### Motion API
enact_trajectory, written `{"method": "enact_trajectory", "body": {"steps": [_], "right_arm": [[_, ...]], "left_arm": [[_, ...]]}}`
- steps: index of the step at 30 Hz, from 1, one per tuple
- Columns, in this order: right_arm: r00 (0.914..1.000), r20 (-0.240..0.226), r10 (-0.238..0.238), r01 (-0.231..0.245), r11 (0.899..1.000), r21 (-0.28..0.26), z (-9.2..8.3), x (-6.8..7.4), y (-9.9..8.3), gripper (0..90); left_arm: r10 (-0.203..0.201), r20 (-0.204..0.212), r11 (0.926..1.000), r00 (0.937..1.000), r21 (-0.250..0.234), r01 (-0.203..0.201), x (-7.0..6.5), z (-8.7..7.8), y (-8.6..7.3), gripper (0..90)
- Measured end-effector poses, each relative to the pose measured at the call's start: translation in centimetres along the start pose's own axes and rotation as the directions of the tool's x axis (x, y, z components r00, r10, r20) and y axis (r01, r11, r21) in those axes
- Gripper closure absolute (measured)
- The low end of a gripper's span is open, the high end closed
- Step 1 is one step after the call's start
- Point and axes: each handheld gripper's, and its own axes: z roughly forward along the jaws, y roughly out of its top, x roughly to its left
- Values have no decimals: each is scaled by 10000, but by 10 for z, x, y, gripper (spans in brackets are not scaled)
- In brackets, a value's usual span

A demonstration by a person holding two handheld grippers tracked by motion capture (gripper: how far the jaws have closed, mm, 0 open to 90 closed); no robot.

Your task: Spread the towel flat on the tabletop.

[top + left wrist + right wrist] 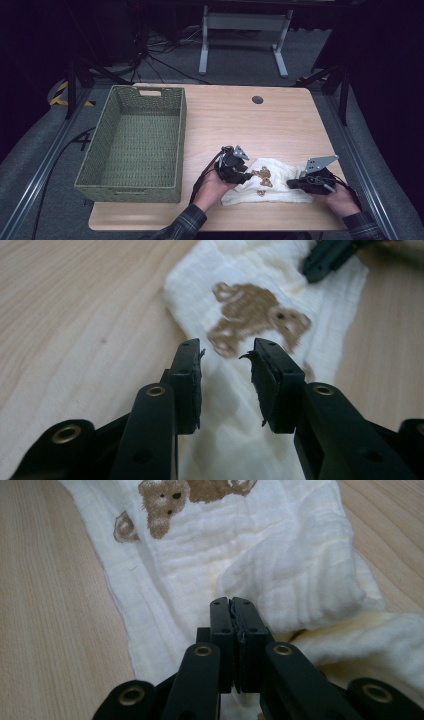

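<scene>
Woven basket (131,145) on table, left hand-held gripper (227,362) spread over cloth (280,280); right hand-held gripper (233,611) pressed together

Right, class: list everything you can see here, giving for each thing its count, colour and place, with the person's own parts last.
Woven rectangular basket: one, green, left part of the table.
Soft cloth with a brown teddy-bear print: one, cream-white, near edge, right of the basket.
Wooden table: one, light wood, centre.
Round cable hole: one, dark, far side of the tabletop.
Metal frame: one, grey, on the floor behind the table.
Left hand-held gripper: one, black, jaws apart over the cloth.
Right hand-held gripper: one, black, jaws shut, over the cloth's folded part.
Plaid sleeves: two, dark, bottom edge.
</scene>
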Motion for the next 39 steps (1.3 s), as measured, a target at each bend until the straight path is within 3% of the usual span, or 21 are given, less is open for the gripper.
{"method": "enact_trajectory", "body": {"steps": [4, 7, 14, 22, 23, 27, 28, 29, 32, 33, 34, 37, 39], "right_arm": [[10000, -12, -7, 7, 10000, -3, 0, 0, 0, 887], [10000, 33, -36, 36, 10000, -13, 1, 1, 0, 887], [10000, -23, -62, 62, 10000, -13, 0, 0, 0, 887], [9999, 28, -143, 143, 9999, 7, 1, 1, 0, 887], [9999, 33, -150, 150, 9999, 15, 1, 1, 0, 887], [9998, 38, -185, 184, 9998, 29, 1, 1, 0, 887], [9998, 44, -192, 191, 9998, 32, 1, 1, 0, 887], [9998, 54, -195, 195, 9998, 31, 1, 1, 0, 887], [9998, 62, -206, 206, 9998, 28, 1, 1, 0, 887], [9997, 70, -218, 218, 9998, 28, 1, 1, 0, 887], [9997, 68, -217, 216, 9998, 26, 1, 1, 0, 887], [9997, 66, -222, 222, 9998, 24, 1, 1, 0, 887], [9998, 71, -209, 208, 9998, 39, 1, 1, 0, 887]], "left_arm": [[-191, -12, 9997, 9998, 144, 192, 14, 14, 9, 647], [-616, 342, 9981, 9975, 83, 613, 25, 24, 13, 654], [-638, 549, 9978, 9964, 199, 628, 28, 29, 13, 880], [276, 627, 9992, 9977, -296, -258, 0, 14, 21, 894], [658, 754, 9974, 9950, -338, -634, -12, 12, 23, 894], [1287, 1007, 9917, 9866, -152, -1278, -38, 19, 22, 894], [1287, 1007, 9917, 9866, -152, -1278, -38, 19, 22, 894], [1594, 1281, 9865, 9789, 163, -1628, -49, 25, 20, 894], [1820, 1501, 9807, 9718, 444, -1905, -58, 34, 17, 893], [2020, 1691, 9742, 9647, 669, -2157, -64, 39, 15, 886], [2088, 1726, 9727, 9626, 651, -2226, -65, 40, 15, 870], [2168, 1631, 9726, 9625, 492, -2274, -65, 34, 17, 807], [2210, 1452, 9742, 9644, 135, -2253, -63, 25, 21, 792]]}}
